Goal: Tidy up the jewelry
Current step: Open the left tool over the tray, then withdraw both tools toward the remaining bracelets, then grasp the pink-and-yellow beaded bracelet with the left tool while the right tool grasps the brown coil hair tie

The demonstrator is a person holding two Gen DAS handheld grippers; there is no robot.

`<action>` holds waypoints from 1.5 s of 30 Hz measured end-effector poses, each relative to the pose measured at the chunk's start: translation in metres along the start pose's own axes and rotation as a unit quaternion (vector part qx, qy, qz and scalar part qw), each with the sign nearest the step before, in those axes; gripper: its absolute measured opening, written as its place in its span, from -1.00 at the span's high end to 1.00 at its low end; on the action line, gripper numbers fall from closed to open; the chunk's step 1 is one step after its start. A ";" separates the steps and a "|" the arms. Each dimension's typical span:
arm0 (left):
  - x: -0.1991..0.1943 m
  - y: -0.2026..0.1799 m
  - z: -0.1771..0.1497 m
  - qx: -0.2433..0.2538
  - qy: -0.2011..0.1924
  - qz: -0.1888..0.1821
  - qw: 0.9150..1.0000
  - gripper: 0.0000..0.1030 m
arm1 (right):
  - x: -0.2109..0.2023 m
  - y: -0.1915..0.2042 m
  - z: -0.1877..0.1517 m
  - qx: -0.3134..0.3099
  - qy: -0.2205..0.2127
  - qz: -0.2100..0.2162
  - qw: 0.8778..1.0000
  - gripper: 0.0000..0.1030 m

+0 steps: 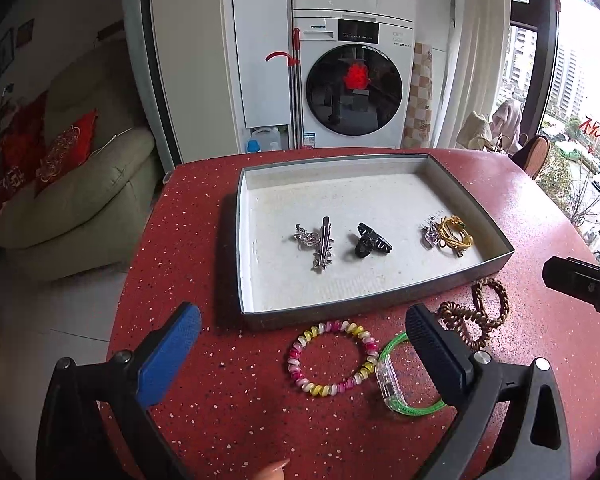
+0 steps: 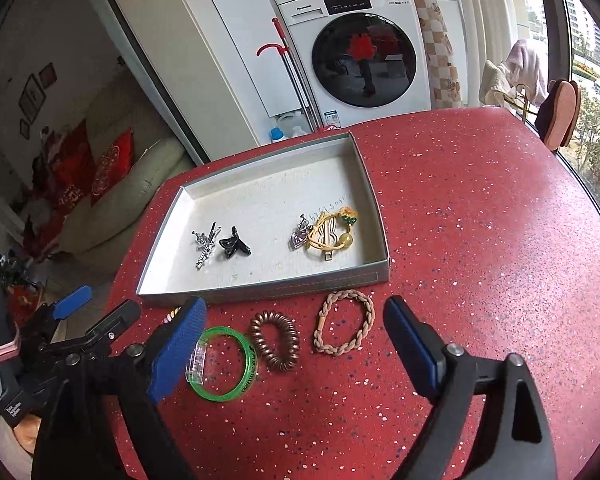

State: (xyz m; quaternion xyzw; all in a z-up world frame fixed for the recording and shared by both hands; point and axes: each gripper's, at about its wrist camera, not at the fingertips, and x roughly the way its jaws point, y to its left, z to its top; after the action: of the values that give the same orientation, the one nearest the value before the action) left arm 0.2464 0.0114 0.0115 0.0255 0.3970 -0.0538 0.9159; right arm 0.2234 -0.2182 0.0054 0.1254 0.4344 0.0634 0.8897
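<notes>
We hold our left gripper (image 1: 304,344) with fingers wide apart and empty, above the pink-and-yellow coil bracelet (image 1: 333,359). Rightward lie the green bangle (image 2: 223,363), brown spiral tie (image 2: 275,340) and braided tie (image 2: 345,327), all just before the tray (image 2: 260,286); our right gripper (image 2: 296,344) gapes empty over them. Inside the tray sit a silver clip (image 1: 320,246), black claw (image 1: 367,240) and yellow tie (image 2: 332,230). Right of the tray, the red table (image 2: 480,240) lies bare to its edge.

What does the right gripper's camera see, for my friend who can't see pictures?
An open hand-held gripper hovers over a green bangle, a brown coil hair tie and a braided tie on a red table. Behind, a shallow box holds hair clips.
</notes>
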 end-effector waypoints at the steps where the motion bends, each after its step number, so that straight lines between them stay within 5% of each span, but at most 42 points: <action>1: -0.001 0.002 -0.003 -0.005 0.004 -0.003 1.000 -1.00 | -0.002 0.000 -0.004 0.000 -0.002 0.001 1.000 -1.00; 11: 0.006 0.006 -0.037 -0.009 0.056 -0.028 0.998 -1.00 | 0.000 -0.003 -0.028 0.006 0.031 0.019 0.999 -1.00; 17: 0.011 0.012 -0.051 -0.006 0.064 -0.003 0.998 -1.00 | 0.010 -0.003 -0.042 -0.009 0.066 0.003 0.998 -1.00; 29: 0.032 0.034 -0.049 -0.052 0.079 0.039 0.995 -1.00 | 0.022 -0.010 -0.043 -0.020 0.079 -0.055 0.995 -1.00; 45: 0.064 0.039 -0.037 -0.085 0.104 0.020 0.991 -1.00 | 0.045 -0.041 -0.023 0.019 0.079 -0.107 0.991 -0.85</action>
State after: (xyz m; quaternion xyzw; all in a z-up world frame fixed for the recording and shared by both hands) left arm 0.2682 0.0481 -0.0603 -0.0388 0.4926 0.0017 0.8694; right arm 0.2332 -0.2443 -0.0534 0.0896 0.5155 -0.0311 0.8516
